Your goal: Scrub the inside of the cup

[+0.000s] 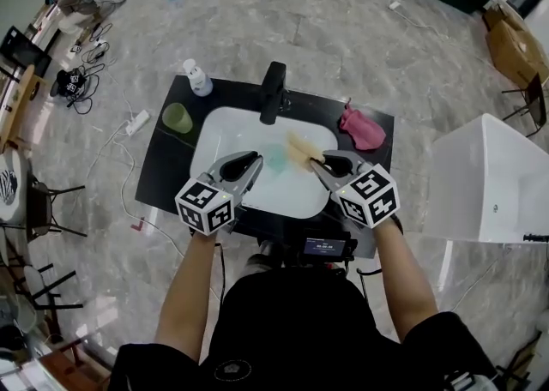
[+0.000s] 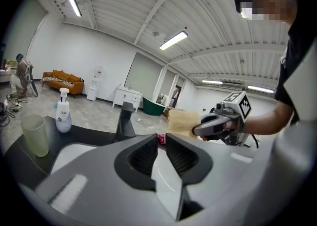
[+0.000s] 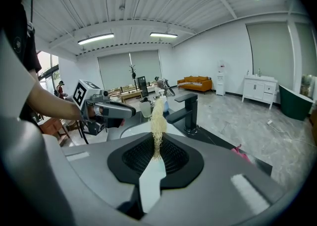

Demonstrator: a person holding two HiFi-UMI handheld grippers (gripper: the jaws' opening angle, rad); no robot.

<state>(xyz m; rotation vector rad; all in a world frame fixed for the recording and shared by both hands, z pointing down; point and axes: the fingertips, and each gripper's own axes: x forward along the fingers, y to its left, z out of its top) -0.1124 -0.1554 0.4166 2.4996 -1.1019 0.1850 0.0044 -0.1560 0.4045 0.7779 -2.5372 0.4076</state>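
Note:
A translucent green cup [image 1: 177, 117] [image 2: 35, 135] stands upright on the black counter, left of the white sink basin [image 1: 223, 136]. My right gripper [image 1: 316, 162] [image 3: 157, 141] is shut on a beige fibrous scrubbing pad [image 1: 300, 151] [image 3: 158, 116] and holds it over the basin. The pad [image 2: 183, 122] also shows in the left gripper view. My left gripper [image 1: 257, 160] [image 2: 161, 141] hovers over the basin's left part. Its jaws stand a narrow slit apart with nothing between them. It is well clear of the cup. A small teal thing [image 1: 276, 160] lies in the basin between the grippers.
A black faucet [image 1: 274, 92] [image 2: 125, 120] rises behind the basin. A white soap pump bottle [image 1: 197, 78] [image 2: 63, 117] stands beside the cup. A pink cloth [image 1: 362, 128] lies on the counter's right end. A white box [image 1: 493, 179] stands to the right of the counter.

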